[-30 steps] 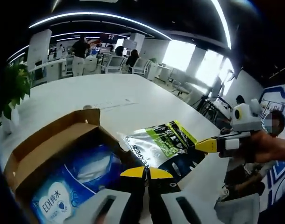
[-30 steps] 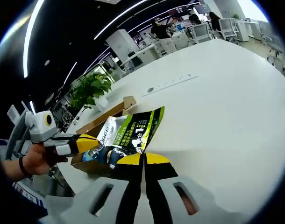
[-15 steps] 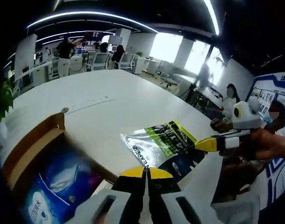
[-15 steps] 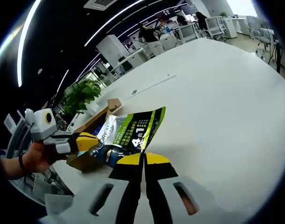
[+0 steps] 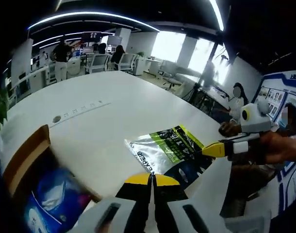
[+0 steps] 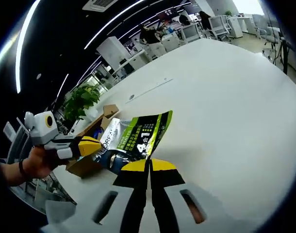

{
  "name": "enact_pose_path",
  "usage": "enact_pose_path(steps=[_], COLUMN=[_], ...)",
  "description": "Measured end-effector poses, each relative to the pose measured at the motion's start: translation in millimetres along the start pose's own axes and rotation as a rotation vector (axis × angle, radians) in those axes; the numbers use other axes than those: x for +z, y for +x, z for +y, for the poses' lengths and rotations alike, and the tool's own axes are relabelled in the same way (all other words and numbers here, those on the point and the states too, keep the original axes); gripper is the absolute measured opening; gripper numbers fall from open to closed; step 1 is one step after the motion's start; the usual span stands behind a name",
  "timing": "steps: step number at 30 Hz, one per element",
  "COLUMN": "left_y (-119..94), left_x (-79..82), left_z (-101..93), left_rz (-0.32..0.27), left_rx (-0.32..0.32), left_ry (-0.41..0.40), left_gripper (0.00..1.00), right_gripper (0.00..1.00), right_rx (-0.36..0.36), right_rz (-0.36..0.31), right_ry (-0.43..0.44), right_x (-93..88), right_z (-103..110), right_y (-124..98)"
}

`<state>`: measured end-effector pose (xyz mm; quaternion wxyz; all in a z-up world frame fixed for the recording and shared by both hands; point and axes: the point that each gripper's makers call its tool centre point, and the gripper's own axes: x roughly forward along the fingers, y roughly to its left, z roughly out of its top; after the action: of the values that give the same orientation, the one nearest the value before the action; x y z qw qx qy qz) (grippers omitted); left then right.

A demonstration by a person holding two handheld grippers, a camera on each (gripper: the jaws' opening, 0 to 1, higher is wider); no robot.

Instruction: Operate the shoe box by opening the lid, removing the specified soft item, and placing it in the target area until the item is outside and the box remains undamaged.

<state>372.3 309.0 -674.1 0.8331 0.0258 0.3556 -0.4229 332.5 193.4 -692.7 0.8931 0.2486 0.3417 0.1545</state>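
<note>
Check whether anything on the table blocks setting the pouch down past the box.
Nothing visible does. The pouch hangs between both grippers, left and right, clear of the box. The white table beyond it is bare.

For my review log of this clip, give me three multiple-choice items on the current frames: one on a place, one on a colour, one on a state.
1. Where is the silver-green pouch?
A. Inside the shoe box
B. Held up over the white table, between both claws
C. On the floor

2. What colour are the claw tips?
A. Yellow
B. Red
C. White

3. What state is the shoe box in?
A. Taped shut
B. Crushed flat
C. Open, with a blue pack inside

Answers: 1 B, the left claw and right claw each pinch an edge above the white table. 2 A, both views show yellow tips. 3 C, its flap stands up and a blue pack shows.
</note>
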Motion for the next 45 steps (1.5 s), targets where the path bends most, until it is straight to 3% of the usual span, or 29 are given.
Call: enact_pose_path(steps=[7, 15, 27, 45], left_y=[12, 25, 48, 76], left_x=[15.0, 14.6, -6.7, -31.3], left_z=[4.1, 16.0, 27.0, 30.4], left_rz=[-0.006, 0.015, 0.108, 0.207], left_rx=[0.012, 0.038, 0.060, 0.069], left_ry=[0.008, 0.006, 0.005, 0.016], left_gripper=[0.01, 0.01, 0.01, 0.01], right_gripper=[0.00, 0.00, 0.00, 0.00], right_rx=[0.007, 0.014, 0.016, -0.005], right_rz=[0.011, 0.038, 0.108, 0.177], right_ry=[-0.018, -0.032, -0.035, -0.013], right_x=[19.5, 29.0, 15.7, -8.1], right_z=[-12, -21, -41, -67], right_y=[9, 28, 52, 67])
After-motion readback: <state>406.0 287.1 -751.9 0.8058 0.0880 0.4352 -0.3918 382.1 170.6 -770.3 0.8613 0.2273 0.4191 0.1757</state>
